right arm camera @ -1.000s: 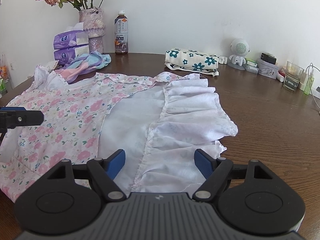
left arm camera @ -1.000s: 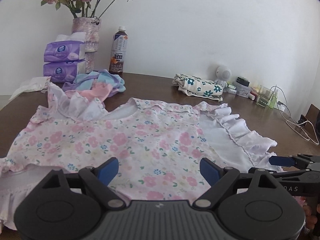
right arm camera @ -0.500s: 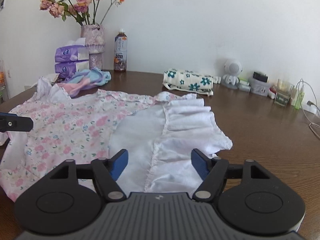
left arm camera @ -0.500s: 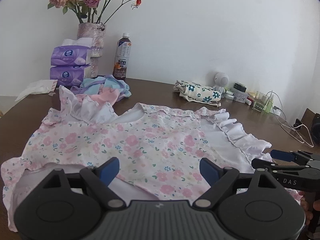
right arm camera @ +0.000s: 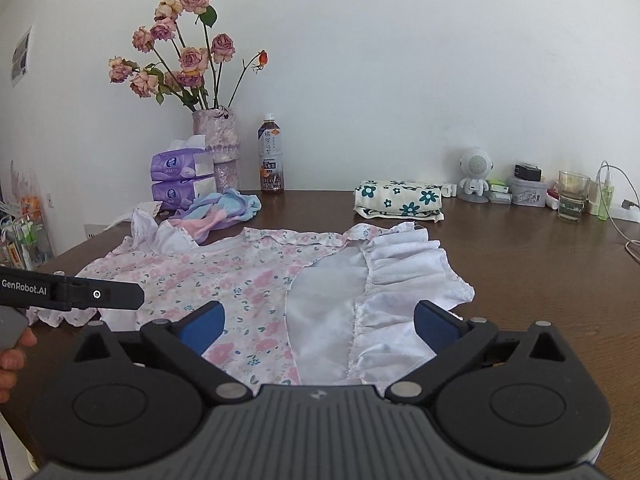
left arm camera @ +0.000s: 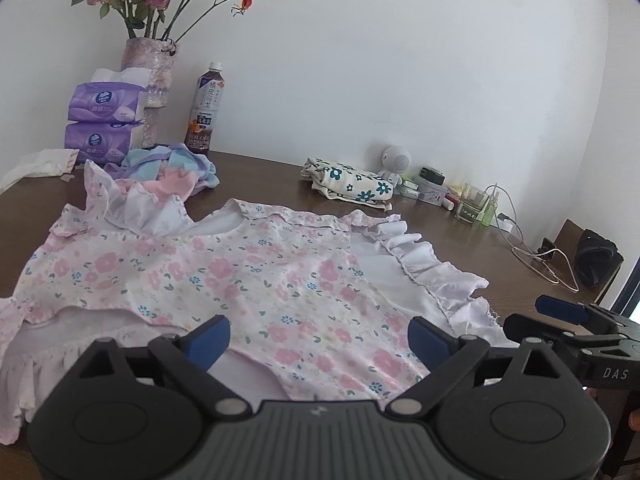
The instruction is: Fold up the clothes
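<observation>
A: On the desk (right arm camera: 540, 280), what is lying in front of the grippers?

B: A floral dress (left arm camera: 224, 276) is lying spread flat, pink flowers on the body and a white ruffle (right arm camera: 404, 264) running along its right side. It is taking up the near part of the desk.

A: How are the fingers sitting on the left gripper (left arm camera: 318, 336)?

B: They are standing wide apart and gripping nothing. The dress is lying below and beyond the blue pads (left arm camera: 212, 336); I cannot tell whether they are touching the cloth.

A: And the right gripper (right arm camera: 318, 326)?

B: Its fingers are also spread wide and holding nothing. It is hanging over the dress's near edge, where the print is meeting the white lining. From the left camera it is showing at the far right, just beside the ruffle.

A: What is standing behind the dress?

B: A vase (right arm camera: 218, 150) of dried roses is standing by the wall, with two purple tissue packs (left arm camera: 106, 120) stacked beside it and a dark bottle (right arm camera: 272, 154) to its right. A pile of pastel cloth (left arm camera: 176, 168) is lying just beyond the dress's left shoulder. A folded cloth (right arm camera: 400, 200) with teal flowers is resting well apart, near a small white robot figure (right arm camera: 476, 174) and a glass (right arm camera: 572, 196).
</observation>
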`<state>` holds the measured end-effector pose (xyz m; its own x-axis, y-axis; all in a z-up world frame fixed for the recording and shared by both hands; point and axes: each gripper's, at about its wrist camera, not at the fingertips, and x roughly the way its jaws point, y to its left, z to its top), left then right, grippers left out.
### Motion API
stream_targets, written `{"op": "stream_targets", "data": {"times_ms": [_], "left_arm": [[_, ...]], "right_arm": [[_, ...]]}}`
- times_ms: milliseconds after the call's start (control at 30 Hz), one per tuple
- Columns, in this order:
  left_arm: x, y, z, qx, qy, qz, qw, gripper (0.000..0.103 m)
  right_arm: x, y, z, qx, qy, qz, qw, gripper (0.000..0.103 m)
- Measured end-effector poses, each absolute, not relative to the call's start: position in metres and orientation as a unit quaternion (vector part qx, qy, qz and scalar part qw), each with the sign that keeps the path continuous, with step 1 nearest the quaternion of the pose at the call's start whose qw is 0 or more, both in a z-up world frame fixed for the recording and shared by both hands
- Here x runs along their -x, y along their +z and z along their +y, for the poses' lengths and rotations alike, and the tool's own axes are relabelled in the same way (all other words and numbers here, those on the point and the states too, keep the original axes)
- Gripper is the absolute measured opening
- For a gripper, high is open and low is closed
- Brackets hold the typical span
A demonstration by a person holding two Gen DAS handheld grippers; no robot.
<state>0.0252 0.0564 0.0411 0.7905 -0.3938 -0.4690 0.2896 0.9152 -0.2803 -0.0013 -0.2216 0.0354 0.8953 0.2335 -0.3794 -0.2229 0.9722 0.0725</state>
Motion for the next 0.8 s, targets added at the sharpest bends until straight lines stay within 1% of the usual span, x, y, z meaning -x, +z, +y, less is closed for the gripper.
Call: {"op": "stream_targets", "data": {"times_ms": [133,300,433,600,800], "left_arm": [[-0.019,0.044,0.054,0.093,-0.197,0.261,0.94,0.101],[-0.013,0.045,0.055,0.088,-0.204,0.257,0.94,0.101],[-0.009,0.045,0.055,0.079,-0.206,0.258,0.941,0.101],[-0.004,0.045,0.052,0.057,-0.215,0.265,0.938,0.101],[0.001,0.043,0.049,0.03,-0.222,0.268,0.937,0.101]], "right_arm": [[0.008,0.034,-0.226,-0.025,0.104,0.199,0.974,0.103],[0.024,0.033,-0.227,-0.043,0.102,0.181,0.977,0.103],[0.034,0.032,-0.221,-0.017,0.085,0.171,0.982,0.103],[0.043,0.031,-0.226,-0.018,0.094,0.177,0.98,0.103],[0.049,0.029,-0.227,0.004,0.081,0.182,0.98,0.103]]}}
